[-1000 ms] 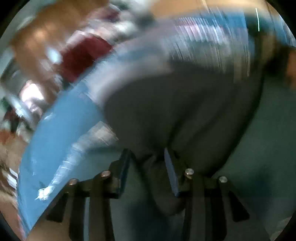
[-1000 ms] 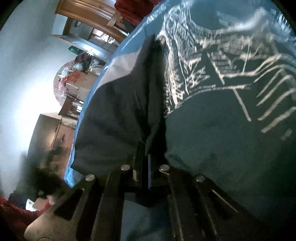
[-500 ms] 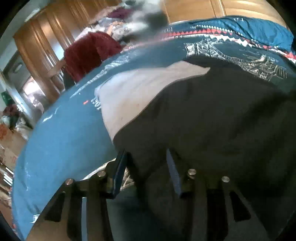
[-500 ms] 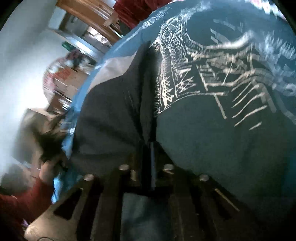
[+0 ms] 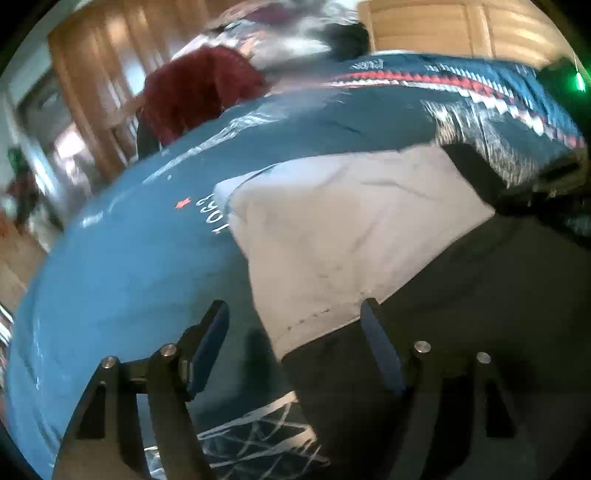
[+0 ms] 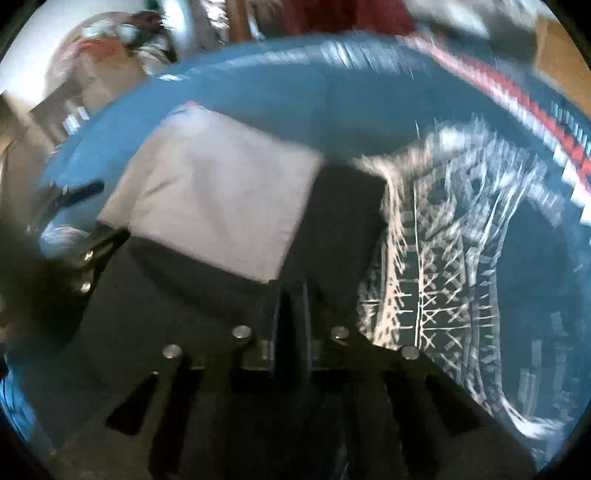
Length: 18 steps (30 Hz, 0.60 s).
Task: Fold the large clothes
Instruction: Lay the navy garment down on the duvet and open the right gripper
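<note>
Lying across a blue printed bedspread (image 5: 122, 280), the garment (image 5: 351, 236), pale grey at one end and dark charcoal at the other, appears partly folded. The left gripper (image 5: 295, 325) stands wide apart, its 2 fingers bracketing the stitched hem where grey meets charcoal, with no cloth pinched between them. In the right wrist view the right gripper (image 6: 290, 310) has its jaws drawn narrow on a ridge of the charcoal cloth; the grip looks closed on the fabric, though motion blur softens the detail. In that view the left gripper shows at the frame's left edge, near the garment's far side. A red item (image 5: 195, 92) and wooden cabinets (image 5: 461, 29) sit beyond the bed.

Judged step: 1 edge is held while the other tong is free to take a new hold. To do this well, the open fingers should close on all layers at the hem, not the top layer alone. Both tongs should then lift evenly, keep the edge taut, and lay it square over the charcoal part, avoiding snagging the bedspread beneath.
</note>
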Available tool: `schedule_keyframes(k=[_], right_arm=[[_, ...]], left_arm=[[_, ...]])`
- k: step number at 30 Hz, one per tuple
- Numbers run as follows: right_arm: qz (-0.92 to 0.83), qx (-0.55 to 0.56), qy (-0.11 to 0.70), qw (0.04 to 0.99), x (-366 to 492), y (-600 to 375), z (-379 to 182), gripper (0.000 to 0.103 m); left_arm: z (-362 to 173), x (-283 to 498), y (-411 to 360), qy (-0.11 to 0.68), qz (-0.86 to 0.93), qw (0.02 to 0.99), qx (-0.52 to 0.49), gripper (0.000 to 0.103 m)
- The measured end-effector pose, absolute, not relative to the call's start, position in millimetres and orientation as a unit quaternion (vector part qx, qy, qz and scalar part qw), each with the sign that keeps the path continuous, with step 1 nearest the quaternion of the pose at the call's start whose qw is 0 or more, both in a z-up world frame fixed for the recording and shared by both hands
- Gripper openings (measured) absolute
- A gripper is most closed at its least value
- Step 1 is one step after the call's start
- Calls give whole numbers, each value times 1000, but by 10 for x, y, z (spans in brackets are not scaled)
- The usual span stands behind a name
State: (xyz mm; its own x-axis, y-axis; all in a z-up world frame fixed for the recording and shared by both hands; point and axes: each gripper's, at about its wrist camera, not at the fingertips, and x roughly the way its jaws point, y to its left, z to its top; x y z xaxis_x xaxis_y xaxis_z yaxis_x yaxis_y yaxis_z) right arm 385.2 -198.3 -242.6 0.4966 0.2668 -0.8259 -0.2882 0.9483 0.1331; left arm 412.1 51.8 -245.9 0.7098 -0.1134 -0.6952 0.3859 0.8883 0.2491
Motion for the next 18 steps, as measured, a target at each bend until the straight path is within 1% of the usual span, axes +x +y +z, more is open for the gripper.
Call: schedule_keyframes(k=[1, 2, 4, 5, 6, 7, 9, 10, 11, 12, 13, 14, 15, 17, 18], right_arm=[[155, -8, 473, 867, 3814, -2006, -2361, 7], [153, -3, 462, 873, 3707, -2042, -2256, 13], [173, 2, 432, 885, 3391, -2090, -2058, 16], [184, -2, 415, 891, 3138, -2095, -1977, 22], [192, -7, 409, 892, 2953, -2088, -1957, 27], [198, -15, 407, 892, 2728, -2066, -1976, 34], [204, -23, 424, 882, 2426, -2000, -2122, 39], [196, -35, 440, 875, 2289, -1993, -2256, 44], [186, -40, 451, 872, 2212, -2023, -2358, 48], [178, -29, 455, 872, 2096, -2115, -2419, 50], [163, -9, 459, 873, 2023, -2244, -2425, 57], [142, 7, 465, 874, 1918, -2375, -2398, 63], [128, 14, 464, 876, 1834, -2450, -2346, 63], [113, 21, 451, 885, 1575, -2540, -2181, 64], [111, 21, 443, 890, 1436, -2537, -2113, 65]], left_arm=[[-2357, 4001, 546, 345, -133, 908, 198, 57], [-2238, 3777, 558, 326, -137, 914, 201, 49], [-2069, 3153, 618, 284, -189, 920, 192, 58], [-2077, 2929, 598, 277, -204, 917, 202, 62], [-2124, 2719, 564, 277, -220, 910, 217, 62], [-2230, 2512, 508, 287, -238, 897, 237, 62], [-2501, 2228, 410, 305, -230, 877, 291, 61], [-2565, 2121, 421, 308, -215, 875, 305, 61], [-2534, 2051, 474, 312, -213, 876, 299, 62], [-2483, 2018, 527, 322, -210, 878, 286, 68], [-2408, 1965, 625, 331, -201, 882, 268, 74], [-2338, 1880, 744, 338, -181, 887, 258, 77], [-2289, 1778, 882, 348, -140, 891, 255, 77], [-2208, 1622, 1088, 364, -116, 898, 216, 77], [-2173, 1551, 1163, 371, -98, 905, 186, 82]])
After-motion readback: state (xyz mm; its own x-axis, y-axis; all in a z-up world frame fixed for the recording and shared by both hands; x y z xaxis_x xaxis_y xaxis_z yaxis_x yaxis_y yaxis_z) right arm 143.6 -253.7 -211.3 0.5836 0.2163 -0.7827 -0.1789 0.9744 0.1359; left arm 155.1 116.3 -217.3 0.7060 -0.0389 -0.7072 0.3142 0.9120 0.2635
